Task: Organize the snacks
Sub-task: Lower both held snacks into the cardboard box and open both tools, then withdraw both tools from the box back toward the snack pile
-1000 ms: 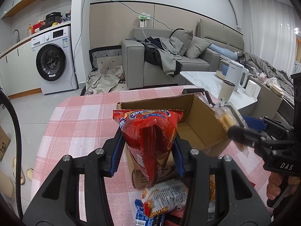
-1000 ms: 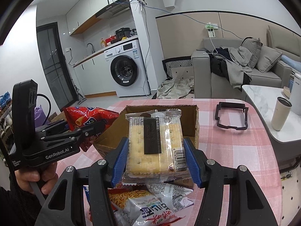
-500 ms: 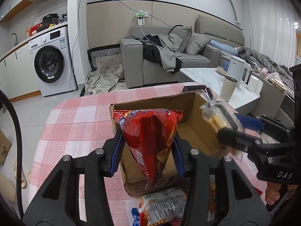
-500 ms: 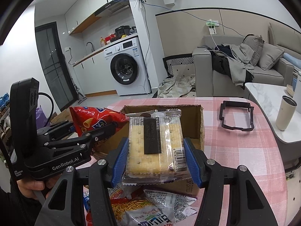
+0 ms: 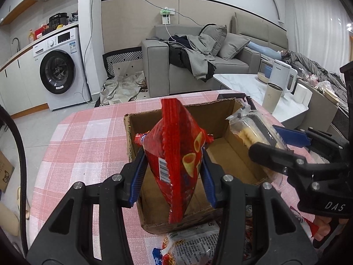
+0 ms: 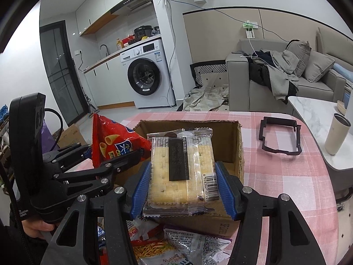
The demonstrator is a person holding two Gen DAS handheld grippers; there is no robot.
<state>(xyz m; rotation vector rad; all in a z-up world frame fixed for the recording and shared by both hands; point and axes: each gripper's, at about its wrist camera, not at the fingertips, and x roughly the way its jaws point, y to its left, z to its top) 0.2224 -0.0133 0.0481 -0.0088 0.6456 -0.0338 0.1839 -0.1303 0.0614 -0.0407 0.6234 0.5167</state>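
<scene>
Left gripper (image 5: pixel 174 170) pinches a glossy red chip bag (image 5: pixel 176 163) upright over the open cardboard box (image 5: pixel 222 154); right gripper (image 6: pixel 183 185) clamps a flat, clear-wrapped cracker pack (image 6: pixel 181 165) above the same box — crinkled snack packets (image 6: pixel 176 247) lie just before it on checked cloth (image 6: pixel 286 176).

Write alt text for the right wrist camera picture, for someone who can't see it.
A handheld right gripper clamps a clear pack of crackers above an open cardboard box on a pink checked tablecloth. Beside it, the left gripper holds a red snack bag. More snack packets lie in front of the box.
</scene>
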